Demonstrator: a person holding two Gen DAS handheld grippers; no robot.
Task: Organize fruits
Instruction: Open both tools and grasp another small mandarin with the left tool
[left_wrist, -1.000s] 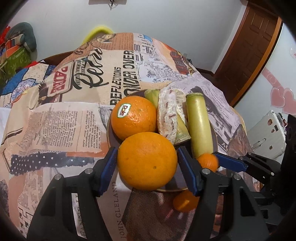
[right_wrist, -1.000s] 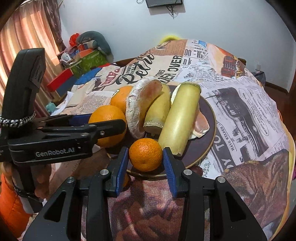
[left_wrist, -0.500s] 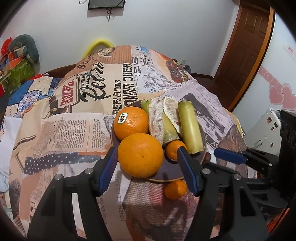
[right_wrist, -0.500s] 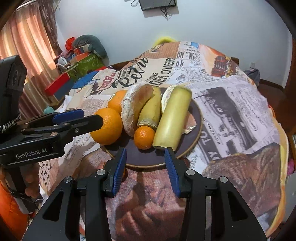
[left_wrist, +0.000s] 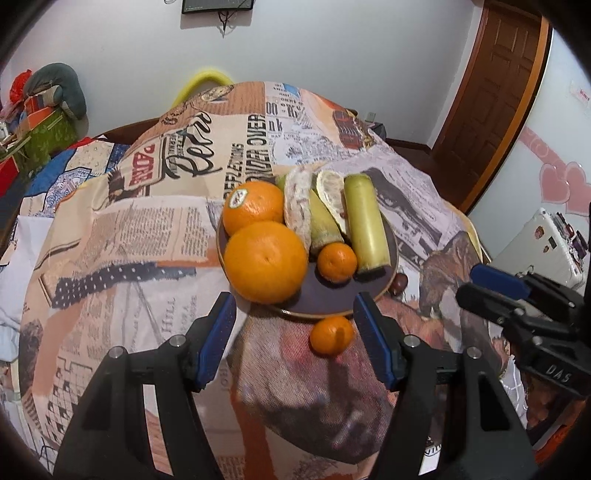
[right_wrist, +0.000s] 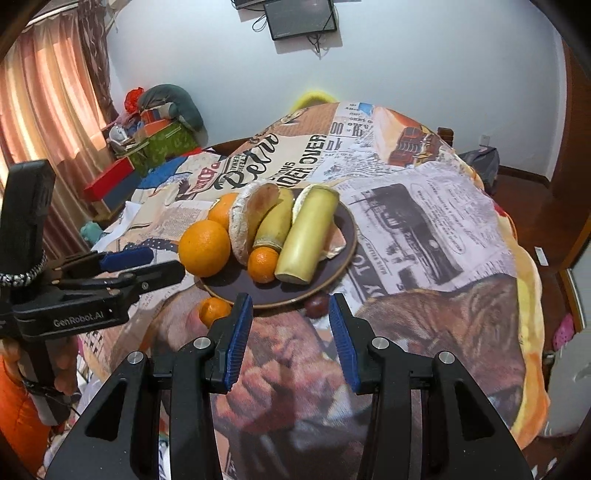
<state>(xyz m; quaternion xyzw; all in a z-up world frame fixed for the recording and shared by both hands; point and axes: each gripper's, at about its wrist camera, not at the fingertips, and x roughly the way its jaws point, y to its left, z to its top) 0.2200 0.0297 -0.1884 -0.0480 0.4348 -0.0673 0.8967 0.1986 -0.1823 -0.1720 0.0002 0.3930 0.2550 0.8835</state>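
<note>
A dark round plate (left_wrist: 332, 299) (right_wrist: 343, 258) holds two big oranges (left_wrist: 266, 262) (right_wrist: 204, 248), a small mandarin (left_wrist: 337, 262) (right_wrist: 263, 264), peeled pomelo pieces (left_wrist: 297, 206) and pale green sugarcane pieces (left_wrist: 365, 225) (right_wrist: 306, 232). A second mandarin (left_wrist: 331, 335) (right_wrist: 214, 310) lies on the cloth just in front of the plate. A small dark-red fruit (right_wrist: 317, 305) (left_wrist: 399, 282) sits at the plate's near right edge. My left gripper (left_wrist: 295, 332) is open and empty, held back from the plate. My right gripper (right_wrist: 290, 326) is open and empty, also held back from it.
The round table carries a newspaper-print cloth (left_wrist: 155, 221) (right_wrist: 424, 221). The other gripper shows at the side of each view, the right one (left_wrist: 517, 295) and the left one (right_wrist: 92, 280). Boxes and a cushion (right_wrist: 159, 122) stand at the far left; a door (left_wrist: 491, 92) is at the right.
The left gripper let go of the big orange on the plate and the right one let go of the small mandarin. Both opened and drew back from the plate.
</note>
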